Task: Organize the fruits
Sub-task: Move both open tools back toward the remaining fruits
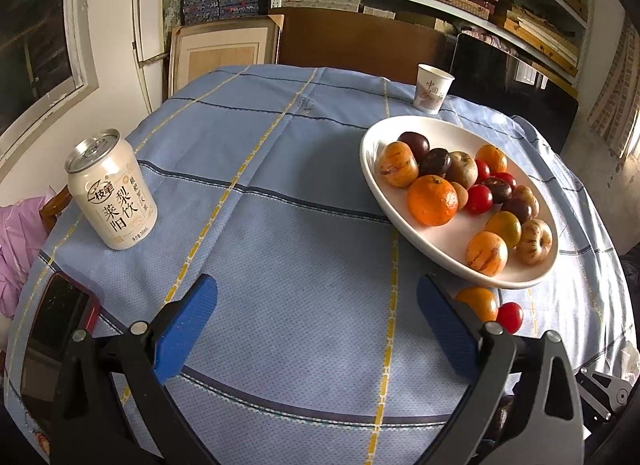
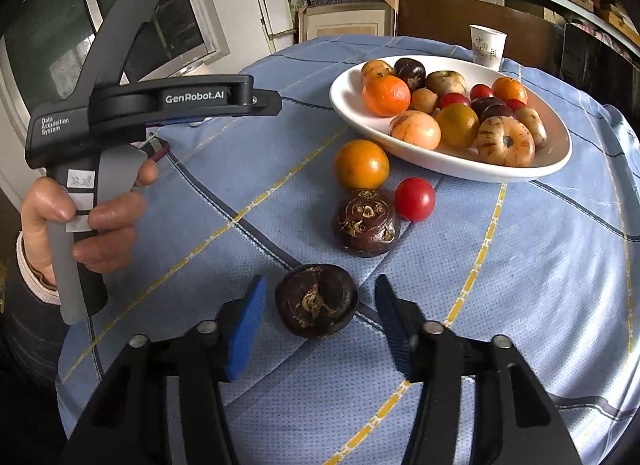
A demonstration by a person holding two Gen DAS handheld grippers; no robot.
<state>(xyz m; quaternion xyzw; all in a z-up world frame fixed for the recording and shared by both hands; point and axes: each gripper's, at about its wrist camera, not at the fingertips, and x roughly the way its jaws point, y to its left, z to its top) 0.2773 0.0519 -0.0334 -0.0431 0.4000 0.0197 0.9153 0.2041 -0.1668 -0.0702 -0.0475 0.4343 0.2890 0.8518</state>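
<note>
A white oval plate (image 2: 440, 163) (image 1: 374, 181) holds several fruits: oranges, red tomatoes, dark and striped ones. On the blue cloth in front of it lie an orange fruit (image 2: 361, 164) (image 1: 478, 301), a red tomato (image 2: 415, 199) (image 1: 509, 317) and two dark brown water chestnuts (image 2: 366, 223). The nearer chestnut (image 2: 316, 301) sits between the blue pads of my right gripper (image 2: 320, 319); gaps show on both sides, so it is open. My left gripper (image 1: 316, 323) is open over bare cloth, held by a hand (image 2: 80, 217).
A drink can (image 1: 112, 191) stands at the left of the table, a paper cup (image 1: 432, 89) (image 2: 487, 45) behind the plate, a red-cased phone (image 1: 60, 317) at the near left edge. Shelves with boxes and a brown board stand beyond the table.
</note>
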